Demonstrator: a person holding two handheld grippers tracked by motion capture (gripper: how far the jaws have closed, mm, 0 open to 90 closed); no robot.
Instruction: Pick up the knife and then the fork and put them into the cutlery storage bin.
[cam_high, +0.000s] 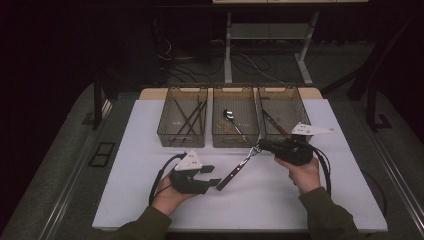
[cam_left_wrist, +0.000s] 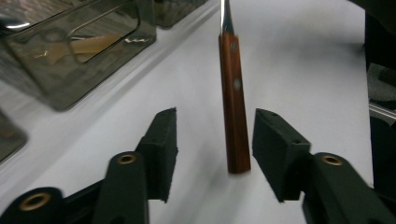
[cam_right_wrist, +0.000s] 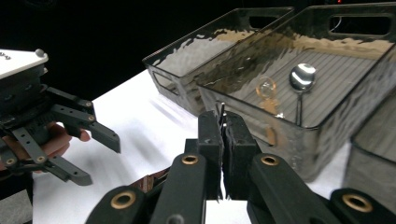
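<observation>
Right gripper (cam_high: 265, 145) in the high view is clamped on the metal end of a wooden-handled fork (cam_high: 239, 168), which slants down-left over the white table (cam_high: 150, 200) with its handle tip just beside the left gripper (cam_high: 212, 176). Left gripper's jaws stand apart there. Three mesh trays sit at the back: left tray (cam_high: 182, 140) with dark sticks, middle tray (cam_high: 235, 141) with a spoon (cam_high: 229, 115), right tray (cam_high: 300, 107) with another wooden-handled utensil. Left gripper view: pads (cam_left_wrist: 163, 149) apart and not pressing, the fork's riveted wooden handle (cam_left_wrist: 235, 112) between them, nearer the right-hand pad, no contact visible. Right gripper view: jaws together on thin metal (cam_right_wrist: 222, 114), likely the tines, poking above the pads; spoon (cam_right_wrist: 301, 79) lies in the tray (cam_right_wrist: 280, 135) ahead, left gripper (cam_right_wrist: 88, 149) open off to the side. Progress judgement: fork looks passed over to the right gripper, off the table; dropping it into a tray is left, probably the right one.
</observation>
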